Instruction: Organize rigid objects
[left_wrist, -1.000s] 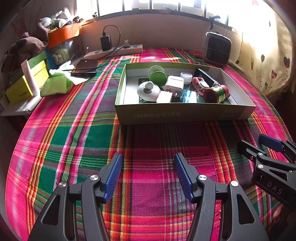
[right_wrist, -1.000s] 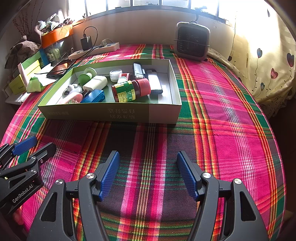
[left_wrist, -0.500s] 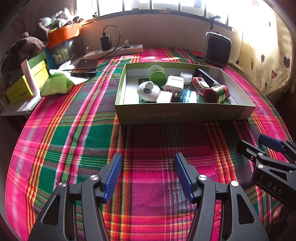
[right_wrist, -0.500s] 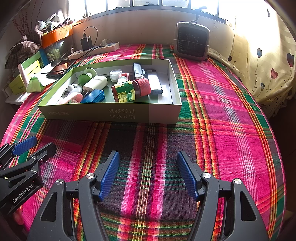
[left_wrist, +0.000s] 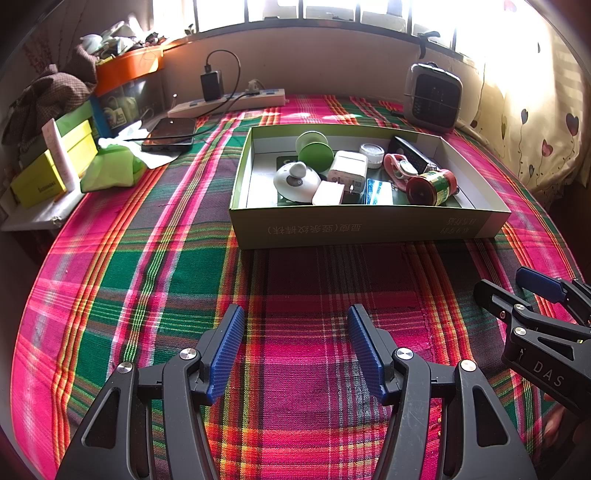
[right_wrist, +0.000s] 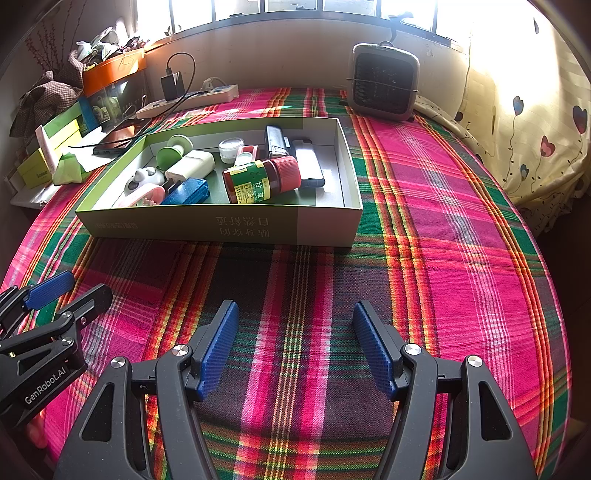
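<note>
Nothing has changed over the last second: both views match the earlier ones, and neither hand has shifted. The left tool hovers over the pink, green and red plaid cloth, its blue ribbed pads spread apart with only fabric between them, and the right tool stands the same way, wide apart and empty. Whether the cloth covers a bed or a table cannot be told. The shallow green cardboard box sits farther back on the cloth, well apart from both tools, and already holds the rigid things: a brown jar with a red cap and green label lying on its side, a blue glittery case, a green round spool-shaped piece, a white round dome-shaped gadget, a small white-lidded pot, and a silver rectangular device. No loose object shows on the open cloth in front of the tools. This stillness, with empty tools and everything inside the box, suggests the sorting is either finished or paused before a rearrangement within the box; I cannot tell which.
</note>
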